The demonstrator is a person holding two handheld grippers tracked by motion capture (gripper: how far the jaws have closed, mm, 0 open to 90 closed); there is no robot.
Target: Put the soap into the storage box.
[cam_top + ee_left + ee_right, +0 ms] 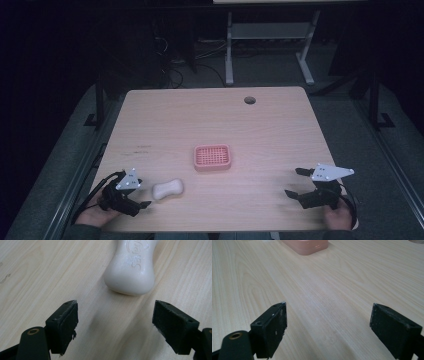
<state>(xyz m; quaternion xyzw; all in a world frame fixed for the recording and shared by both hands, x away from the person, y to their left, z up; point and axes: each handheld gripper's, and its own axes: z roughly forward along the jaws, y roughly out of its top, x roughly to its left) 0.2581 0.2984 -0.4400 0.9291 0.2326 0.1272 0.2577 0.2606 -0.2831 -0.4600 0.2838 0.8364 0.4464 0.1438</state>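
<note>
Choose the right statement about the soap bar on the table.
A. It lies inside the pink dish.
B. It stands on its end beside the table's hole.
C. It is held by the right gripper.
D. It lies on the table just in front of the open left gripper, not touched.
D: the soap lies flat on the table just ahead of the open left gripper, clear of both pads, apart from the dish.

Bare table (280,130) between soap (168,189) and pink dish (212,157).
</note>
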